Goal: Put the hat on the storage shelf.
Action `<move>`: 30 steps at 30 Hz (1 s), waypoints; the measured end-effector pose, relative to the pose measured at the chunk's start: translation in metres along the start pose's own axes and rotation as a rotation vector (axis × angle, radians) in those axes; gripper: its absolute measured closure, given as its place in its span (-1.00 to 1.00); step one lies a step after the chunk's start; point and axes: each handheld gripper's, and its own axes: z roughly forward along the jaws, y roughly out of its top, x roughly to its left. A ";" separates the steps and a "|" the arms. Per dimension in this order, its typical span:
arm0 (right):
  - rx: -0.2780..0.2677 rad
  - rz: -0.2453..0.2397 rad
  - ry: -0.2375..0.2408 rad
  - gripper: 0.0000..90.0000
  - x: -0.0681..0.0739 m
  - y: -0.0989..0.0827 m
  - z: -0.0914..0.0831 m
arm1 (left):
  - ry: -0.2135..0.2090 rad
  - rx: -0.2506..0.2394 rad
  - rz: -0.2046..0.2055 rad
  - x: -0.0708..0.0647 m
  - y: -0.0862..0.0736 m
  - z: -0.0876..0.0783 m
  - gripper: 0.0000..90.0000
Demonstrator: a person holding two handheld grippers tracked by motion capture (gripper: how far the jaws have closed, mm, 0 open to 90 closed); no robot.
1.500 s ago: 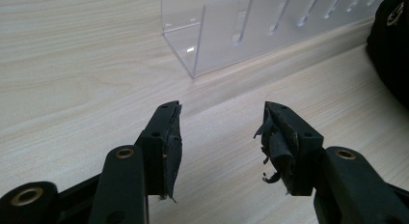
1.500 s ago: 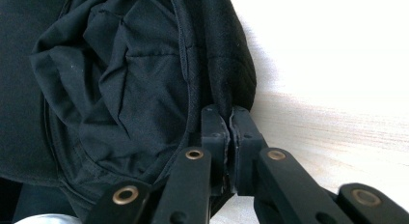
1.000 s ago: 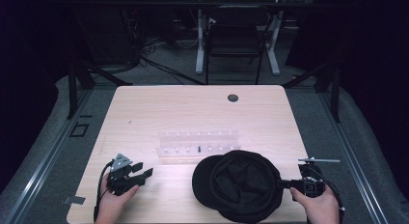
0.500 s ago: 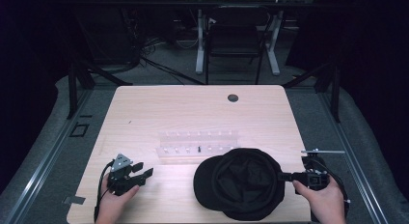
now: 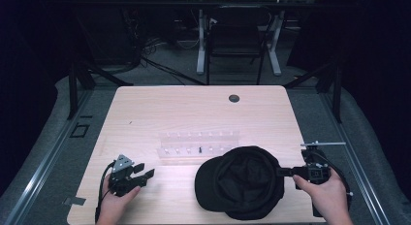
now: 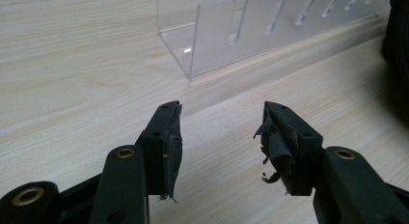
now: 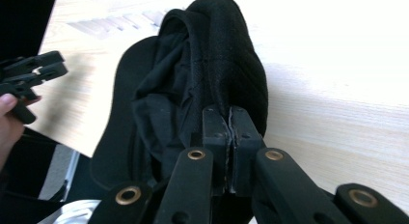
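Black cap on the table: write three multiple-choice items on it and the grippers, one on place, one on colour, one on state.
1. Where does the clear rack stand relative to the cap?
A. behind it, farther from the person
B. on top of it
C. at the table's far edge

2. What colour is the cap?
A. red
B. black
C. white

3. How do the left gripper jaws stand?
A. shut on the cap
B. shut on the rack
C. open, empty

Answers: 1 A, rack sits just beyond the cap; 2 B, fabric is black; 3 C, bare table shows between the jaws.
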 end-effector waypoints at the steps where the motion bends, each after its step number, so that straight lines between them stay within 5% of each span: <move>1: 0.005 0.000 0.006 0.95 0.001 0.001 -0.001 | 0.001 0.000 0.000 0.000 0.000 0.000 0.09; 11: 0.005 0.015 0.123 0.96 0.014 0.013 -0.007 | -0.001 -0.001 -0.005 0.000 0.000 0.000 0.09; 30: -0.040 0.014 0.268 0.96 0.042 0.031 -0.009 | -0.002 0.003 -0.005 0.001 0.000 0.000 0.09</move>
